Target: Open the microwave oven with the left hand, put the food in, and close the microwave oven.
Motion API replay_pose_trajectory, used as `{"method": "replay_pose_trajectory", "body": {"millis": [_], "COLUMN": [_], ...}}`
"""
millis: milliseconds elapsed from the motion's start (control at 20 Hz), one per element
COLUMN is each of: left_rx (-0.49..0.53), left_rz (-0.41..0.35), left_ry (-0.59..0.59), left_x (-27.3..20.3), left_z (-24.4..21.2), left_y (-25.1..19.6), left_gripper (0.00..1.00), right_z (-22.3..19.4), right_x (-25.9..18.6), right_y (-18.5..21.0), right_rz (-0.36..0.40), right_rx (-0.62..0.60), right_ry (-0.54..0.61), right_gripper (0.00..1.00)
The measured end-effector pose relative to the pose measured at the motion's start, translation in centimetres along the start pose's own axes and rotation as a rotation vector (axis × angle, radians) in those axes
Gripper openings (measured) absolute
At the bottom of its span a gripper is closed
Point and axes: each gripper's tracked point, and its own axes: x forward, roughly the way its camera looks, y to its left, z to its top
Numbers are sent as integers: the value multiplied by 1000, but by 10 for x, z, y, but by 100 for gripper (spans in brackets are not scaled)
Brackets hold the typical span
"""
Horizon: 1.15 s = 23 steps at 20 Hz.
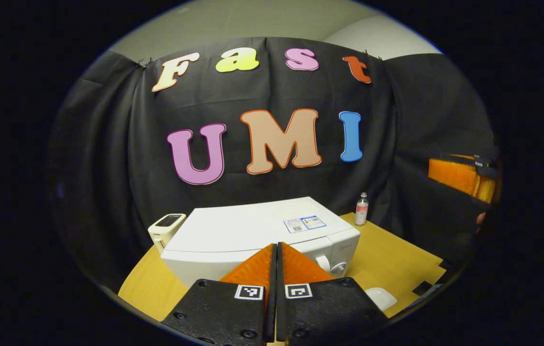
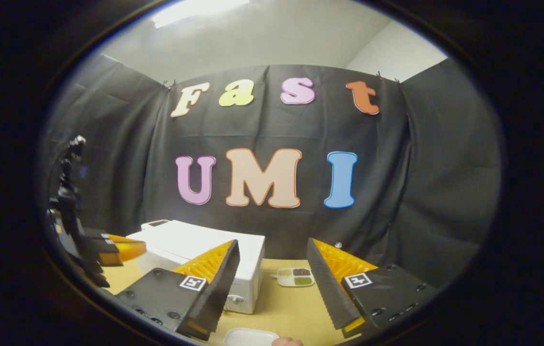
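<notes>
left gripper [image 1: 274,269] fingers together, empty | right gripper [image 2: 272,278] spread wide | microwave [image 1: 252,235] door closed, near table [image 1: 396,259] edge

The microwave oven [image 1: 252,230] has a smooth, glossy white shell, and the table [image 1: 392,259] looks like matt pale wood. The tongs' fingers [image 2: 334,283] look like ridged matt plastic, orange and black.

White microwave oven [image 1: 252,233], door shut, on the wooden table; compartmented food tray [image 2: 295,277] just beside it.
</notes>
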Motion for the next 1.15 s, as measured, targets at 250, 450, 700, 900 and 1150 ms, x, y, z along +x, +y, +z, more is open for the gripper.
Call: {"method": "replay_pose_trajectory", "body": {"millis": [250,450,700,900,1150], "left_rx": [67,107,110,55,58], "left_rz": [9,-14,5,34,63], "left_ry": [-70,-98,-107,-130,-150], "left_x": [-34,-49,-61,-67,-73], "left_z": [47,63,67,78,85], "left_y": [7,-8,-18,-13,-3], "left_gripper": [3,23,97,97,97], "right_z": [0,-4,-9,-10,-12], "right_x": [5,5,5,3,2], "right_y": [9,12,10,9,7], "right_rz": [22,35,35,35,13], "right_rx": [1,-8,-4,-24,-18], "right_ry": [2,18,26,22,19], "right_gripper": [83,88,96,95,96]}}
